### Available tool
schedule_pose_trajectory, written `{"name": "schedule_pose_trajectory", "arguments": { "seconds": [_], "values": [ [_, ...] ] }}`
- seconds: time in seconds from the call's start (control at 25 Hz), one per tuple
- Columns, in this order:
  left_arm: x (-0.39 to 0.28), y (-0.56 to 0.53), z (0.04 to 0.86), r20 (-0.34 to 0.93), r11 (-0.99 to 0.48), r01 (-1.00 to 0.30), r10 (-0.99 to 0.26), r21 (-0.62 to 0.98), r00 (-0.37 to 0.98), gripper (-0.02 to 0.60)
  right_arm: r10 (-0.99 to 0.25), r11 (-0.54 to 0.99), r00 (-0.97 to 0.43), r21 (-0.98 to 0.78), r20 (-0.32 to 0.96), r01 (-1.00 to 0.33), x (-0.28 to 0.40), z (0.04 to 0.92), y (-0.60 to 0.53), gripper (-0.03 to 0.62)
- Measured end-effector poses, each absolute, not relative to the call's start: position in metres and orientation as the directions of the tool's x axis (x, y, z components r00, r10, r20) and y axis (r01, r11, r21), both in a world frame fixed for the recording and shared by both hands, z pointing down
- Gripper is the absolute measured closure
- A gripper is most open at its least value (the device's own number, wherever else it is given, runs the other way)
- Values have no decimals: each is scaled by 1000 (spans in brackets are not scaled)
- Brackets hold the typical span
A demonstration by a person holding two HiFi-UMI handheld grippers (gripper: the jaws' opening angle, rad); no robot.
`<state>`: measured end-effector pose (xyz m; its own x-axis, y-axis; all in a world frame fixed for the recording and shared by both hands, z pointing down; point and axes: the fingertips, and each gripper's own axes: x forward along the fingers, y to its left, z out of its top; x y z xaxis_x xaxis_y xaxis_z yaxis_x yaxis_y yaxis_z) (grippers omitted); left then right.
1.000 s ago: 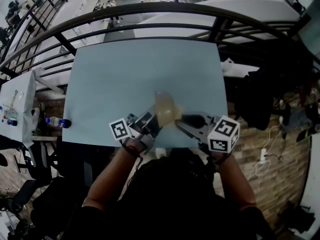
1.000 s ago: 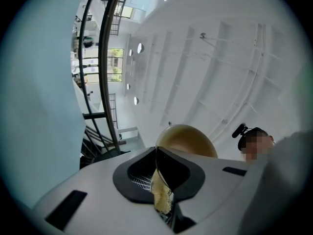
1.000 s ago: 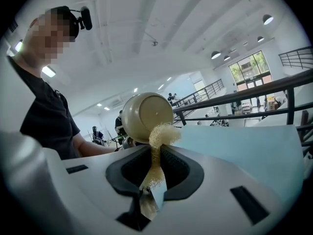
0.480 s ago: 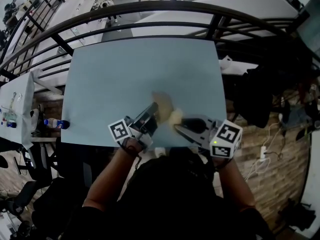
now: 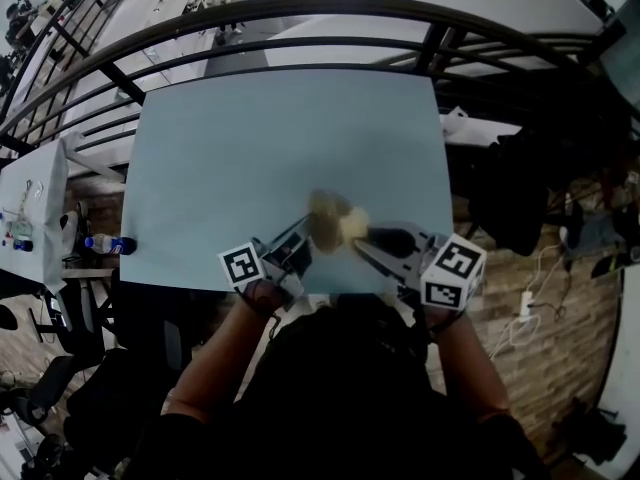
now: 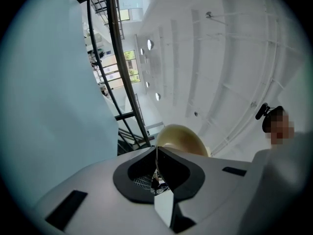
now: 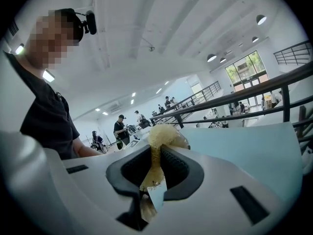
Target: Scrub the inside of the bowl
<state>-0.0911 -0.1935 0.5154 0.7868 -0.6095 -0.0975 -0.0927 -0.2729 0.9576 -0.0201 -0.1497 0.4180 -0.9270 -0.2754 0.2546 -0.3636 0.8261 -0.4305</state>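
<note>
A cream bowl (image 5: 323,211) is held tilted in the air above the front edge of the light blue table (image 5: 270,138). My left gripper (image 5: 303,234) is shut on the bowl's rim; in the left gripper view the bowl (image 6: 182,140) rises just past the closed jaws. My right gripper (image 5: 368,238) is shut on a yellowish fibrous scrubber (image 5: 352,226), which presses against the bowl's right side. In the right gripper view the scrubber (image 7: 163,135) sticks out between the pads. The bowl's inside is blurred in the head view.
A dark metal railing (image 5: 300,13) curves round the table's far side. A bottle (image 5: 108,244) lies left of the table beside a white side table (image 5: 35,193). Dark bags (image 5: 510,203) sit to the right. People stand on a lower floor.
The scrubber has moved up and left against the bowl, after sitting lower and apart half a second ago. The bowl has turned slightly in my left gripper.
</note>
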Motion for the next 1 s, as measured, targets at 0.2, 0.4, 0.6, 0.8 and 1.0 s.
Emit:
{"name": "schedule_pose_trajectory", "arguments": {
  "seconds": [0.2, 0.4, 0.6, 0.8, 1.0],
  "values": [
    [-86, -204, 530, -44, -238, -133, -617, 962, 786, 574, -292, 797, -918, -462, 270, -389, -7, 434, -176, 530],
    [-74, -212, 551, 45, -224, -217, -590, 950, 806, 574, -347, 739, -885, -490, 310, -462, 17, 462, -211, 530],
    [-58, -220, 579, 186, -235, -363, -546, 902, 816, 574, -379, 709, -842, -464, 385, -531, 45, 494, -237, 530],
    [-56, -231, 620, 330, -164, -476, -531, 864, 781, 574, -372, 667, -815, -483, 444, -567, 59, 533, -245, 530],
    [-50, -243, 654, 458, -118, -587, -511, 801, 728, 574, -348, 656, -789, -469, 507, -591, 62, 572, -245, 530]
  ]
}}
